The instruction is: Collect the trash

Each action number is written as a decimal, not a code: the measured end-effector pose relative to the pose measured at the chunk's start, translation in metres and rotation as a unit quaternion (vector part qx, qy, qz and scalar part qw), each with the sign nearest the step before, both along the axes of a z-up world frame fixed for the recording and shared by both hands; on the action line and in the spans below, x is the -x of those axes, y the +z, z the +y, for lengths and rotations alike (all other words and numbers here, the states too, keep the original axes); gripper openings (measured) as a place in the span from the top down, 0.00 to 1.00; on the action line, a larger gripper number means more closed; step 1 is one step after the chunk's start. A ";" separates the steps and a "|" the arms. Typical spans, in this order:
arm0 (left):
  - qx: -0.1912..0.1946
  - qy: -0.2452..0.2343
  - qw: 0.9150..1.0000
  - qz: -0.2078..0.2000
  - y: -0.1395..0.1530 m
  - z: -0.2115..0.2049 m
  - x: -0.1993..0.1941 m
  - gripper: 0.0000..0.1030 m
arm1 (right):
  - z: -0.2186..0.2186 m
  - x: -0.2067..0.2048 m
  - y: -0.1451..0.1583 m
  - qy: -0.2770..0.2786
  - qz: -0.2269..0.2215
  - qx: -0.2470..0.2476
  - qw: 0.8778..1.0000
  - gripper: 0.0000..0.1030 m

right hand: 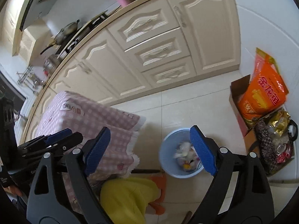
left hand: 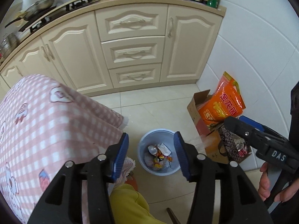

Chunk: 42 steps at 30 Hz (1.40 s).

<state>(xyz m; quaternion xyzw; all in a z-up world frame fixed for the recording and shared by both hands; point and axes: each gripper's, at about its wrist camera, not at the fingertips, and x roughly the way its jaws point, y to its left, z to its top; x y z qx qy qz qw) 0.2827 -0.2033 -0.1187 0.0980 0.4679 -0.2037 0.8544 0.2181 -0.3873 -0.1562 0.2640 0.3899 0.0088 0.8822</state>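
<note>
**A:** Where did the trash sit relative to the jaws?

**B:** Straight ahead and below. In the left wrist view the blue bin [left hand: 158, 152] stood on the floor tiles [left hand: 158, 108], framed between the two pads of the left gripper [left hand: 151, 155], whose jaws were spread wide and held nothing. The right gripper [right hand: 152, 150] was likewise wide and empty; from its camera the bin lay toward its right-hand pad, partly hidden behind it.

**B:** Which hand was nearer?

**A:** Hard to rank. The left one was better centred over the bin's mouth, so I'd judge it the likelier to act. The bin is round, so no long axis matters; the approach would be down from above.

**B:** And the trash itself?

**A:** A crushed can [left hand: 152, 149], some white paper and bright wrappers, loosely piled in the bottom. The bin was far from full.

**A:** Anything crowding it?

**B:** The pink checked cloth [left hand: 56, 123] hung just beside the bin on the left; a cardboard box [left hand: 196, 112] with an orange bag [left hand: 224, 102] stood apart on the right.
</note>
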 end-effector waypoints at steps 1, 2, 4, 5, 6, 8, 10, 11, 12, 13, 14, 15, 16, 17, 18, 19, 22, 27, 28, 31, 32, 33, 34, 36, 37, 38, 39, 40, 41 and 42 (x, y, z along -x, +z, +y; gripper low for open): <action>0.001 0.003 1.000 -0.002 0.001 0.002 0.001 0.51 | 0.002 0.000 0.000 0.000 0.003 0.003 1.000 0.17; 0.005 0.005 1.000 -0.003 0.001 0.005 0.003 0.51 | 0.004 0.000 0.000 0.004 0.004 0.004 1.000 0.17; 0.011 0.007 1.000 -0.002 0.001 0.007 0.006 0.51 | 0.008 0.002 0.000 0.010 0.005 0.006 1.000 0.17; 0.012 0.007 1.000 -0.002 0.001 0.008 0.007 0.51 | 0.009 0.003 0.000 0.011 0.005 0.007 1.000 0.17; 0.012 0.008 1.000 -0.004 0.001 0.008 0.010 0.51 | 0.011 0.005 0.000 0.011 0.005 0.009 1.000 0.17; 0.011 0.008 1.000 -0.007 0.000 0.009 0.015 0.51 | 0.014 0.010 -0.001 0.012 0.004 0.009 1.000 0.17; 0.013 0.008 1.000 -0.011 0.000 0.010 0.024 0.50 | 0.017 0.017 -0.001 0.012 0.005 0.012 1.000 0.17; 0.015 0.008 1.000 -0.014 0.001 0.012 0.028 0.49 | 0.019 0.020 0.000 0.012 0.004 0.014 1.000 0.17; 0.017 0.008 1.000 -0.018 0.002 0.012 0.032 0.49 | 0.021 0.024 0.001 0.012 0.001 0.018 1.000 0.17; 0.020 0.010 1.000 -0.022 0.002 0.014 0.036 0.48 | 0.025 0.030 0.003 0.010 -0.002 0.026 1.000 0.17; 0.022 0.013 0.999 -0.024 0.003 0.015 0.040 0.47 | 0.027 0.034 0.005 0.009 -0.005 0.030 0.999 0.17; 0.026 0.016 0.999 -0.028 0.005 0.018 0.046 0.47 | 0.030 0.041 0.008 0.008 -0.011 0.037 0.999 0.17; 0.028 0.018 0.999 -0.033 0.006 0.020 0.051 0.47 | 0.033 0.046 0.010 0.006 -0.017 0.044 0.999 0.17; 0.032 0.019 0.999 -0.039 0.008 0.023 0.056 0.47 | 0.036 0.051 0.012 0.003 -0.022 0.051 0.998 0.17; 0.037 0.020 0.998 -0.047 0.011 0.027 0.063 0.47 | 0.039 0.058 0.016 -0.004 -0.027 0.064 0.998 0.17; 0.042 0.025 0.997 -0.053 0.013 0.030 0.069 0.46 | 0.043 0.066 0.020 -0.015 -0.035 0.083 0.996 0.17; 0.054 0.035 0.996 -0.068 0.018 0.039 0.086 0.46 | 0.053 0.086 0.030 -0.028 -0.058 0.108 0.992 0.17; 0.067 0.050 0.992 -0.099 0.024 0.058 0.116 0.45 | 0.069 0.112 0.045 -0.036 -0.097 0.123 0.987 0.17; 0.069 0.052 0.991 -0.101 0.025 0.060 0.120 0.45 | 0.073 0.117 0.048 -0.036 -0.104 0.126 0.986 0.17; 0.076 0.061 0.988 -0.120 0.030 0.073 0.137 0.44 | 0.085 0.128 0.054 -0.028 -0.123 0.133 0.983 0.17; 0.079 0.064 0.987 -0.125 0.032 0.077 0.142 0.43 | 0.089 0.132 0.056 -0.026 -0.130 0.136 0.982 0.17; 0.080 0.066 0.986 -0.130 0.033 0.079 0.146 0.43 | 0.094 0.137 0.059 -0.023 -0.141 0.140 0.980 0.17; 0.081 0.067 0.985 -0.135 0.034 0.083 0.152 0.42 | 0.098 0.140 0.061 -0.020 -0.148 0.142 0.979 0.17; 0.078 0.072 0.983 -0.152 0.037 0.089 0.163 0.42 | 0.106 0.146 0.063 -0.015 -0.159 0.146 0.976 0.17; 0.075 0.076 0.981 -0.163 0.038 0.092 0.169 0.42 | 0.110 0.149 0.065 -0.012 -0.165 0.146 0.975 0.17; 0.074 0.081 0.979 -0.173 0.039 0.096 0.175 0.42 | 0.114 0.152 0.066 -0.010 -0.171 0.146 0.974 0.17; 0.074 0.083 0.977 -0.180 0.039 0.099 0.180 0.42 | 0.118 0.155 0.066 -0.007 -0.178 0.146 0.973 0.16; 0.075 0.088 0.975 -0.187 0.040 0.102 0.186 0.42 | 0.123 0.158 0.068 -0.004 -0.186 0.150 0.971 0.16; 0.074 0.093 0.974 -0.192 0.040 0.105 0.191 0.42 | 0.128 0.161 0.069 -0.002 -0.191 0.154 0.969 0.15; 0.073 0.099 0.973 -0.198 0.040 0.109 0.196 0.42 | 0.132 0.163 0.069 0.000 -0.195 0.158 0.968 0.14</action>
